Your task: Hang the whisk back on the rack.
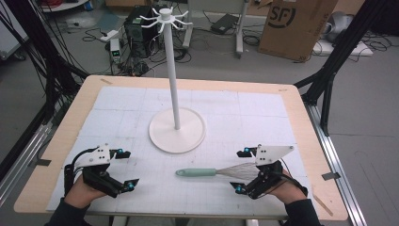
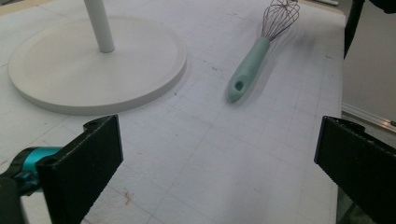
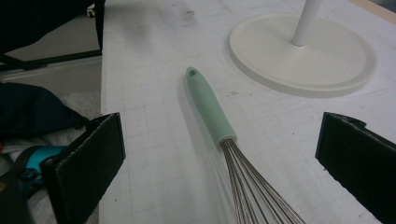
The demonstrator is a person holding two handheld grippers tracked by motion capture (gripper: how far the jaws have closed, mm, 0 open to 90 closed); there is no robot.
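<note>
Right hand-held gripper (image 1: pixel 241 170) is held with jaws spread wide around the wire end of the whisk (image 1: pixel 214 172), without contact. Left hand-held gripper (image 1: pixel 127 168) is likewise spread, well apart from the whisk. The whisk is laid flat on the surface (image 1: pixel 263 113), just before the stand (image 1: pixel 176 127).

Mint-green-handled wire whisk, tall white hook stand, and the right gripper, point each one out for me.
Mint-green-handled wire whisk (image 1: pixel 195 173): high view, on the middle of its handle.
Tall white hook stand (image 1: pixel 173 80): high view, midway up its pole.
Right gripper (image 1: pixel 241 170): high view, midway between its open fingertips.
</note>
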